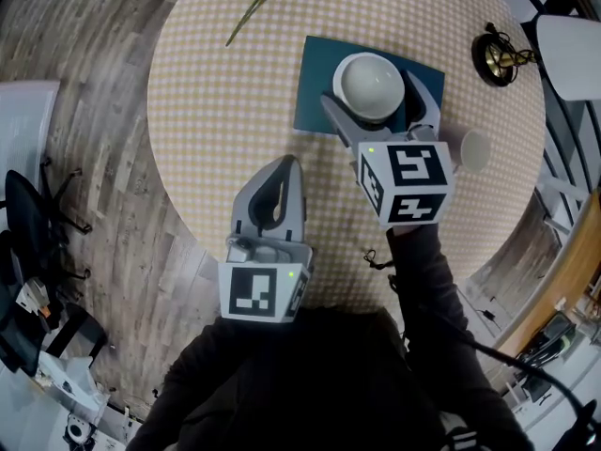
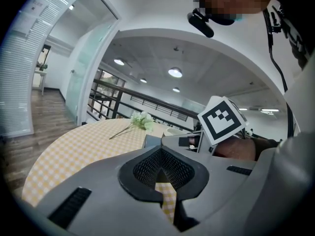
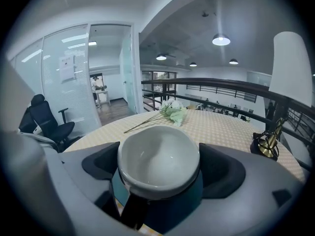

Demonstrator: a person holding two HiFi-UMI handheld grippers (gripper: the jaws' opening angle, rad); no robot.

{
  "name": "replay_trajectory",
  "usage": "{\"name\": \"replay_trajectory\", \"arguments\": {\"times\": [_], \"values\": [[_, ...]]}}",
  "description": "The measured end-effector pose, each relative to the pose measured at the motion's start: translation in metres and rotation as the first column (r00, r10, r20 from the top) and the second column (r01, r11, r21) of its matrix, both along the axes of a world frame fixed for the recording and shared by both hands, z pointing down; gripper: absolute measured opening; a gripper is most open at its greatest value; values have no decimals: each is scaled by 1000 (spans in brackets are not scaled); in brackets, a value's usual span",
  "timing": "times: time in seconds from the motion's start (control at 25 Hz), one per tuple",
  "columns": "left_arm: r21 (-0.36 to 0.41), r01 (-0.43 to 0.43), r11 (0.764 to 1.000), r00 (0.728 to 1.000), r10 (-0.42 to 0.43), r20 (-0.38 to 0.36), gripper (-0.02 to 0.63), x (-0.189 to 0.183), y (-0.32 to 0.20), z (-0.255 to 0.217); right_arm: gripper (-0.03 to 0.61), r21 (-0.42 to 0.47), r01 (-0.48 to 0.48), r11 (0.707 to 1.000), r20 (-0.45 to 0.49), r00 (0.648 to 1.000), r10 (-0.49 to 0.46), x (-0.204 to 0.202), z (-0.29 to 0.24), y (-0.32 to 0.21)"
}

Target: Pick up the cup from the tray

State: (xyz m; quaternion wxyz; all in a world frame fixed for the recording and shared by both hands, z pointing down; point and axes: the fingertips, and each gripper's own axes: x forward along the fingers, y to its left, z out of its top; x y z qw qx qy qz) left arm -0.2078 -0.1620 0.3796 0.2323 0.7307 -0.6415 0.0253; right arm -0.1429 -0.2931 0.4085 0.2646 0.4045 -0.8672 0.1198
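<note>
**Cup flanked by my wide right fingers**

Round desk under a yellow-and-white checked cloth fills most of the head view below me. On its far half lies the dark teal rectangular tray, flat on the cloth.

My right fingers reach over the tray's near edge. They stand spread wide, one on each side of the white ceramic cup. In the right gripper view the cup sits upright and empty on the tray. It fills nearly the whole space between the two dark pads, and I cannot tell whether either pad touches its wall.

My left fingers hover over bare cloth nearer my body, well apart from the tray. Their tips are together with nothing between them.

A long-stemmed sprig of pale flowers lies on the desk beyond the tray. Right of the cup rests a small pale round disc. Further off stands a little brass-coloured ornament.
</note>
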Motion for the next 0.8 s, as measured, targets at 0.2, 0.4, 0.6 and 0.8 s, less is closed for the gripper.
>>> {"name": "replay_trajectory", "arguments": {"times": [0.2,0.4,0.6,0.8], "values": [[-5,3,1000,1000,-3,-10,5,-5,-7,2,439,-1,6,1000,-4,1000,-6,-4,-1,-4],[-8,-1,1000,1000,1,-4,5,-3,-6,5,437,-1,6,1000,3,1000,-6,-1,3,0],[4,7,1000,1000,-7,-12,5,-2,-6,2,439,25,-10,1000,25,1000,9,2,-1,0],[10,0,1000,1000,0,5,5,0,-3,-1,439,54,-20,998,63,998,17,5,-13,0]]}}
